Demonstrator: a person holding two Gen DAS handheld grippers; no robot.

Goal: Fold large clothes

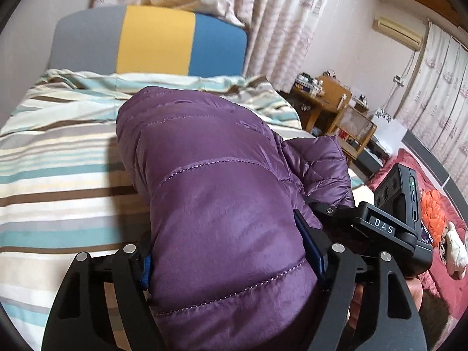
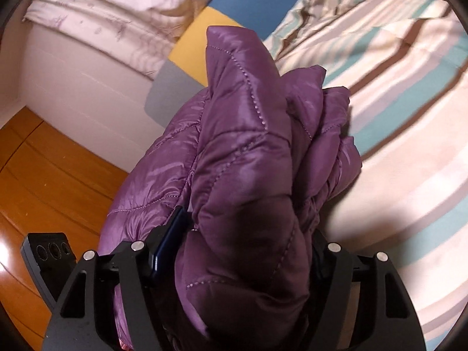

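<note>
The left gripper (image 1: pixel 231 251) and right gripper (image 2: pixel 237 248) each clamp a thick bundle of the quilted purple down jacket (image 1: pixel 210 169) above the striped bedspread (image 1: pixel 58 152), near its edge. Keep both grips level, then lower the fold squarely.

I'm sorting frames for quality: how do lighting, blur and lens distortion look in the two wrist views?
Left wrist view: even daylight, the purple jacket sharp, the headboard slightly smeared, straight lines bowed toward the dark fisheye corners. Right wrist view: softer overall, a dark shadow on the jacket near the gripper, glare on the wooden floor, striped bedding curved by the lens.
</note>
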